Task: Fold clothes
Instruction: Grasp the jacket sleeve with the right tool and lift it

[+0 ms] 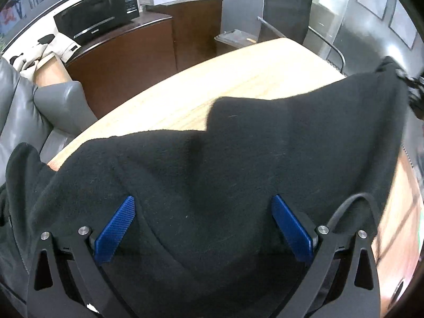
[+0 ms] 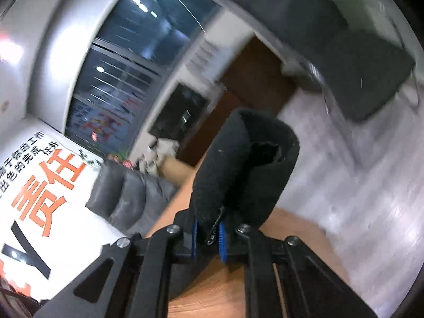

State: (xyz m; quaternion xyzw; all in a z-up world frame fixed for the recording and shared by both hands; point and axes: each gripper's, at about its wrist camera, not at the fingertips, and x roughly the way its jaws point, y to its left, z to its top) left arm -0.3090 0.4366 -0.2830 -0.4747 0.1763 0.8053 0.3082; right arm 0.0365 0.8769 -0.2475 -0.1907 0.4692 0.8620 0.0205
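Observation:
A black fleece garment lies spread over the near part of a light wooden table. My left gripper is open, its blue fingers wide apart just above the fleece. At the far right of the left wrist view, one corner of the garment is lifted by my right gripper. In the right wrist view my right gripper is shut on a bunched fold of the black garment, with a zipper end showing between the blue pads. This view is tilted and blurred.
A grey leather chair stands left of the table. Behind it are dark wooden cabinets with a black microwave. A black office chair stands at the far side. A white poster with orange characters is on the left.

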